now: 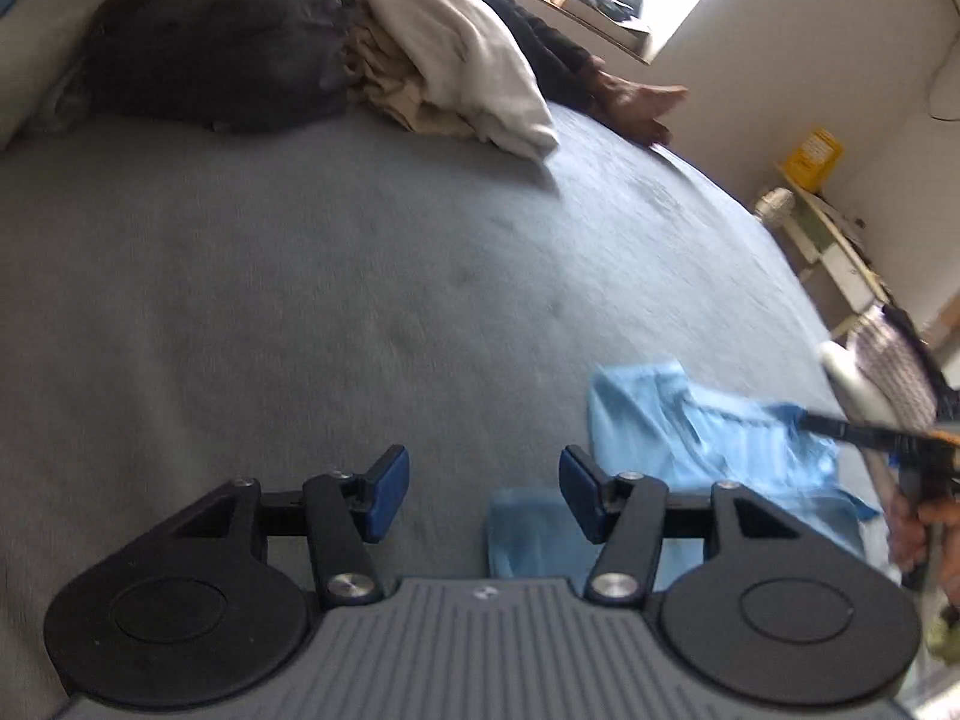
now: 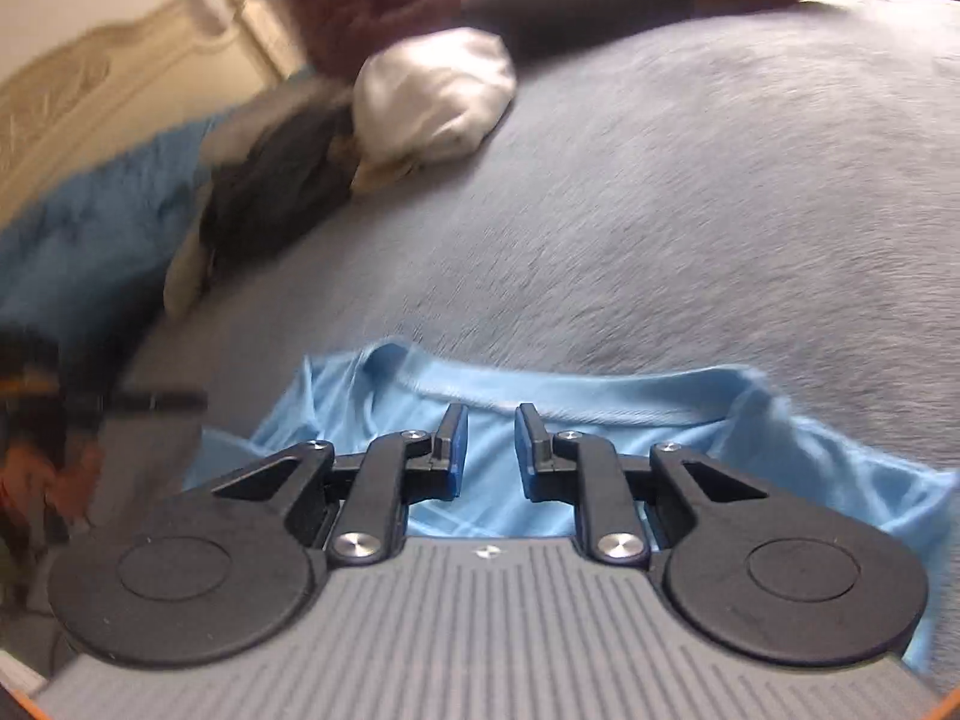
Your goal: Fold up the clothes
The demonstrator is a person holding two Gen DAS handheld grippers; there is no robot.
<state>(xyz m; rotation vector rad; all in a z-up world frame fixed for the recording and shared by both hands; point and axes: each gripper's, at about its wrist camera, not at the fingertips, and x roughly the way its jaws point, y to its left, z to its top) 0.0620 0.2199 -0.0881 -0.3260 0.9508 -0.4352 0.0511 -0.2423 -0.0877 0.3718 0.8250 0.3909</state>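
Observation:
A light blue T-shirt lies rumpled on the grey bed, low and right in the left wrist view. My left gripper is open and empty above the bed, with the shirt's edge just under its right finger. In the right wrist view my right gripper is open, jaws a little apart, just above the shirt near its collar. The right gripper also shows at the right edge of the left wrist view, over the shirt.
A pile of clothes lies at the far side of the bed: a dark grey garment, a white one, beige ones under it. A person lies beyond, bare feet showing. A blue blanket and headboard are at left. Shelf and yellow box stand off the bed.

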